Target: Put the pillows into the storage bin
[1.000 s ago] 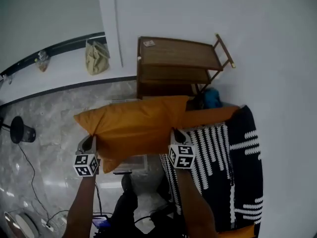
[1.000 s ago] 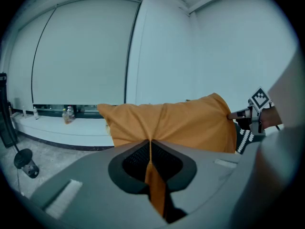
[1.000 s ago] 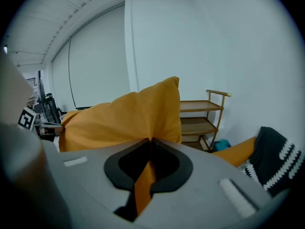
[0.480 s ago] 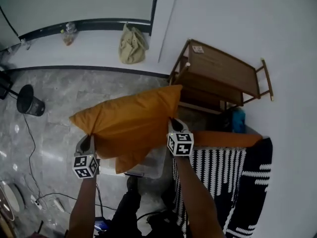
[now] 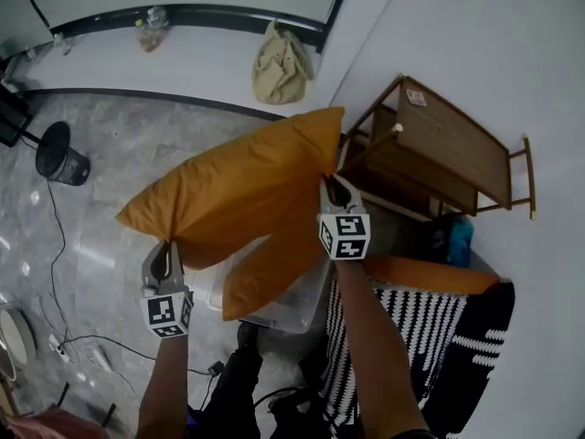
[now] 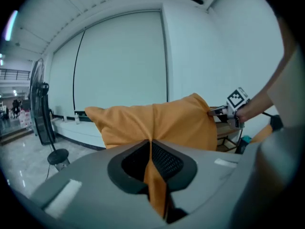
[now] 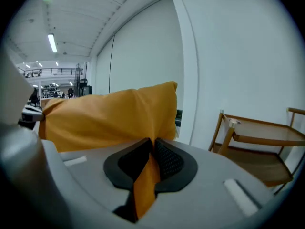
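A plump orange fabric pillow (image 5: 239, 193) hangs in the air, opposite edges clamped by the left tongs (image 5: 163, 251) and right tongs (image 5: 332, 187).

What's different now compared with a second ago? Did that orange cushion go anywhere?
The orange pillow has swung left, away from the striped blanket and the wooden shelf, and now hangs tilted over the clear bin on the floor. Nothing was taken or let go: the left tool and the right tool stay clamped on its two ends.
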`<state>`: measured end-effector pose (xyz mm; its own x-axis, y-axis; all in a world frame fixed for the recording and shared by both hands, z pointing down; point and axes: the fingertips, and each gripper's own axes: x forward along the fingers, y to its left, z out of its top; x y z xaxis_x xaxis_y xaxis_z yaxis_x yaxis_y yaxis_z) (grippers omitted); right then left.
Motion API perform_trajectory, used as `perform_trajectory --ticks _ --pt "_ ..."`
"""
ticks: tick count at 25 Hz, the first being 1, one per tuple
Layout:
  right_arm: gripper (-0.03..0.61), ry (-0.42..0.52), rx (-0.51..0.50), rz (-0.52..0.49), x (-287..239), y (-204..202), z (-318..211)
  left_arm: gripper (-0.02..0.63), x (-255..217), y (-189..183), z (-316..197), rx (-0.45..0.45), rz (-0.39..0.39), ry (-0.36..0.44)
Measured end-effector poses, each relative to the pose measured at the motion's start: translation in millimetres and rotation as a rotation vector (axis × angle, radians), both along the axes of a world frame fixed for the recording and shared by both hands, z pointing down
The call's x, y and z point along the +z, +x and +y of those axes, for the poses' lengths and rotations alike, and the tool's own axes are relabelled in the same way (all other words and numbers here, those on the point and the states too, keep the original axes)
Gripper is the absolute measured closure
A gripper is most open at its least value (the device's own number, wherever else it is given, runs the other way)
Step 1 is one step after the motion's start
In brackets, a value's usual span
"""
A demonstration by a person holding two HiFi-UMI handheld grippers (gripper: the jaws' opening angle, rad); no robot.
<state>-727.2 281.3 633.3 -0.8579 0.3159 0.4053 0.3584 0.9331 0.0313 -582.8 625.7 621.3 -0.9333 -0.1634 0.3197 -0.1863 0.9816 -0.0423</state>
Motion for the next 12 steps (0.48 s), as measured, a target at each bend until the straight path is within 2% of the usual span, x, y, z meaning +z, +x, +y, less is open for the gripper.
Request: perform_trajectory --ticks 1,2,5,6,8,10,12 --pt "0.546 0.036 0.022 0.048 20.4 2.9 -10.6 0.595 10.7 8.7 -13.7 0.036 0.006 -0.035" --pt "0.537 0.073 0.057 0.137 49.8 14.2 -25.3 0.594 32.1 23.5 -31.8 0.098 0.046 -0.072" --pt "0.537 0.191 0.166 0.513 152.6 99.2 -74.6 0.569 134.8 105.6 -91.7 0.410 0.311 -0.199" --pt "0.537 0.214 0.198 0.601 175.6 132.1 -89.1 0.569 159.8 134.5 -106.7 0.512 0.378 -0.243" --pt "0.538 0.202 0.269 0.675 197.3 183.6 -112.7 0.569 179.0 170.2 -124.0 0.629 0.426 -0.291" --pt "0.538 0.157 0.330 0.681 199.9 216.0 -125.8 0.569 175.9 174.1 -128.6 0.641 0.413 -0.290" --pt "0.538 0.123 0.363 0.665 196.5 237.7 -132.4 0.569 163.8 160.1 -130.1 0.617 0.379 -0.281"
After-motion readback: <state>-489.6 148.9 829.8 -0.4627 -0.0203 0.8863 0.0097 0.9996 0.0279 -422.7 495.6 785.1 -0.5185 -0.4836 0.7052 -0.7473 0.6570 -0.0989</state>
